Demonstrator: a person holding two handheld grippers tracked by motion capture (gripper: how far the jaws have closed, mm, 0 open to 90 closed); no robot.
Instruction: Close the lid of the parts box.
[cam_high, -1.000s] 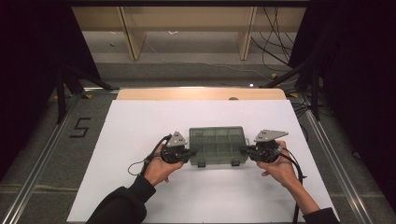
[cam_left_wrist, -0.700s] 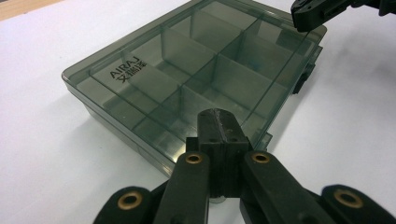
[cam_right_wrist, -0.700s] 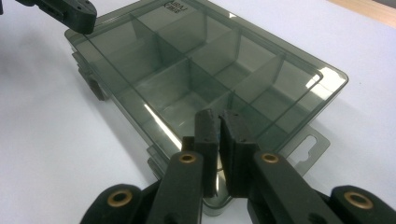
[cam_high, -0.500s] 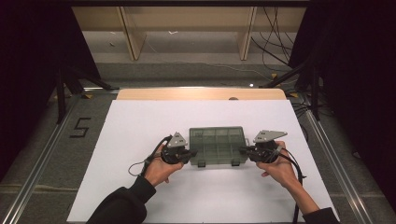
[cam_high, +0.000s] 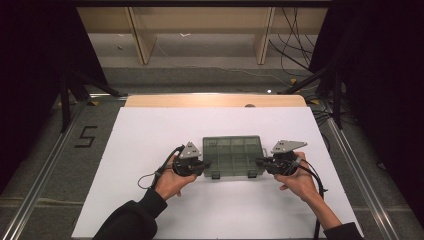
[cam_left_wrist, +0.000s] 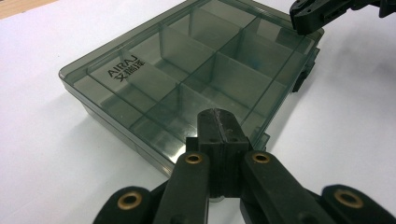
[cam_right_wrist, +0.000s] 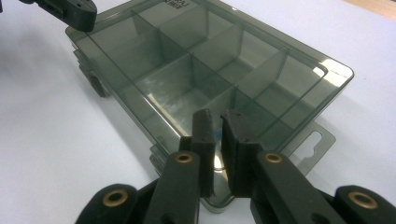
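Note:
A smoky transparent compartment box (cam_high: 232, 152), lid closed, lies flat on the white table (cam_high: 150, 130). My left gripper (cam_high: 204, 165) is at its left end and my right gripper (cam_high: 259, 162) at its right end, each held in a hand. In the left gripper view the jaws of the left gripper (cam_left_wrist: 218, 122) are shut together with nothing between them, tips over the box (cam_left_wrist: 187, 70) rim. In the right gripper view the right gripper (cam_right_wrist: 218, 122) has just been opening; a narrow gap separates its jaws above the box (cam_right_wrist: 196, 56) edge, gripping nothing.
The box has two latches on its near side and a hang tab (cam_right_wrist: 319, 138) at the right end. A wooden strip (cam_high: 215, 100) borders the table's far edge. Metal rails run along both sides, and a "5" (cam_high: 86, 136) marks the floor at left.
Both hands and the box stay where they were. No shift is visible from the high view.

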